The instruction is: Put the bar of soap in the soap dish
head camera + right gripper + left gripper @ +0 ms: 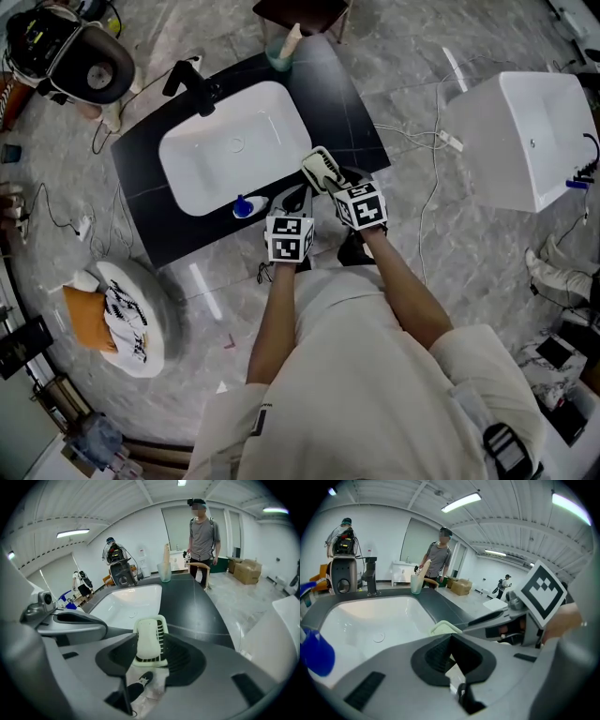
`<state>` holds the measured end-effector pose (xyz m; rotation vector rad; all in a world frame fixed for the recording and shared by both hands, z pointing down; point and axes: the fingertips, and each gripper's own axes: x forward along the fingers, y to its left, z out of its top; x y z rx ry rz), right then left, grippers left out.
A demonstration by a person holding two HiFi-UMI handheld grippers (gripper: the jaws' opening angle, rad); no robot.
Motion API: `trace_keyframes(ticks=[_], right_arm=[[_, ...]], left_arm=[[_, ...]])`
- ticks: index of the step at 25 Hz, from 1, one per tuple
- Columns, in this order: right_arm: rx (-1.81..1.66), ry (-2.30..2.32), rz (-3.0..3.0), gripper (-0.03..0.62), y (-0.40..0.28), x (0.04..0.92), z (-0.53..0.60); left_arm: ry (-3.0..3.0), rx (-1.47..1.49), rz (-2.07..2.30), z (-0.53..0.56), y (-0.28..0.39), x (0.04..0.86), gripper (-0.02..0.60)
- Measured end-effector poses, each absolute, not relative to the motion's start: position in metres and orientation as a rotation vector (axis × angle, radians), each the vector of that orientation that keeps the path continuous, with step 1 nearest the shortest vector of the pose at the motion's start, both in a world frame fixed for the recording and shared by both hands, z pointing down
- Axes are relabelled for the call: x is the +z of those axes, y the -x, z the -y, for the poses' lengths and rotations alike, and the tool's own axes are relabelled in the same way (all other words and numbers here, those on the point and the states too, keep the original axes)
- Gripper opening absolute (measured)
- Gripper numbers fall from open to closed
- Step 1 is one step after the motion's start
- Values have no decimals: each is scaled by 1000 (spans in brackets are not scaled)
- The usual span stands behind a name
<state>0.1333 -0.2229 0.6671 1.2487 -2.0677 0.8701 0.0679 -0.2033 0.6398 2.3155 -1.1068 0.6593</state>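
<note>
Holding the soap dish (162, 632) in the right gripper (150, 643) now — jaws clamped on its two sides, and a pale bar of soap (146, 639) looks to be lying in it already. Dish and bar are at the front edge of the black counter (342, 94), just beside the white sink (281, 98); whether the dish touches the counter, I can't tell. The left gripper (451, 641) hangs close alongside, jaws together on nothing. So the placing step looks done, or nearly — the next move calls for setting the dish flat on the counter, kept level so the bar doesn't slide, then letting go.
</note>
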Motion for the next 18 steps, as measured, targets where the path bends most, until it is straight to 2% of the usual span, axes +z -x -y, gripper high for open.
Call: trace_keyframes(ticks=[3, 8, 18], right_arm=[[890, -1282, 2064, 153, -144, 666, 212], [898, -1324, 2040, 29, -156, 665, 191], [970, -1401, 2029, 5, -150, 666, 177]], left_arm=[[-2314, 674, 1081, 198, -68, 644, 5], [-2324, 703, 1035, 188, -69, 649, 5], [-2359, 747, 907, 169, -61, 657, 5]])
